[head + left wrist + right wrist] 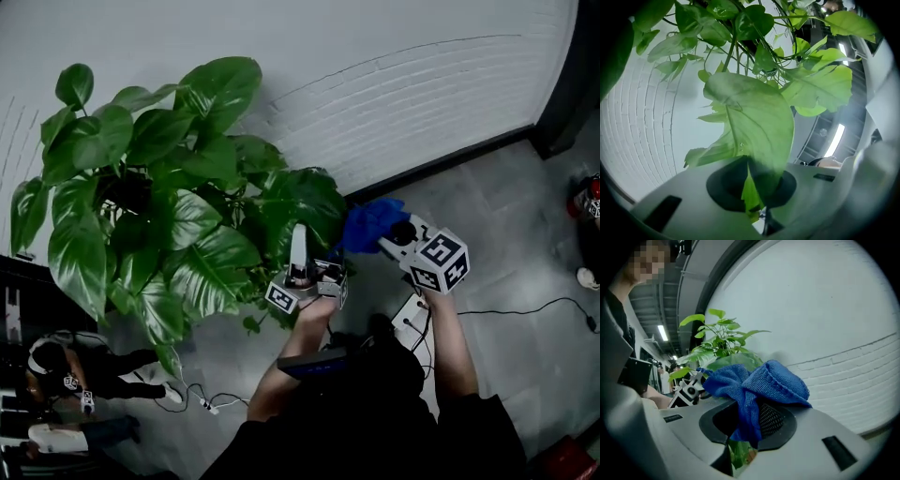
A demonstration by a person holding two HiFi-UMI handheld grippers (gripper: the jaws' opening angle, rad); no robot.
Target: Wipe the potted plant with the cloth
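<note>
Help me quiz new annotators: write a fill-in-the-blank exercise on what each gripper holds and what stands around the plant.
1. The right gripper is shut on a ____ cloth.
2. The left gripper is shut on a ____ of the potted plant.
3. Behind the plant stands a white ____ wall.
4. In the head view, the cloth shows to the ____ of the plant.

Missing words: blue; leaf; brick; right.

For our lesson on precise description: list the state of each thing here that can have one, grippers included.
left gripper: shut on the leaf, pointing upward.
leaf: clamped between the jaws, attached to its plant.
right gripper: shut on the blue cloth.
blue cloth: bunched up, clamped.
potted plant: upright beside the white wall.
</note>
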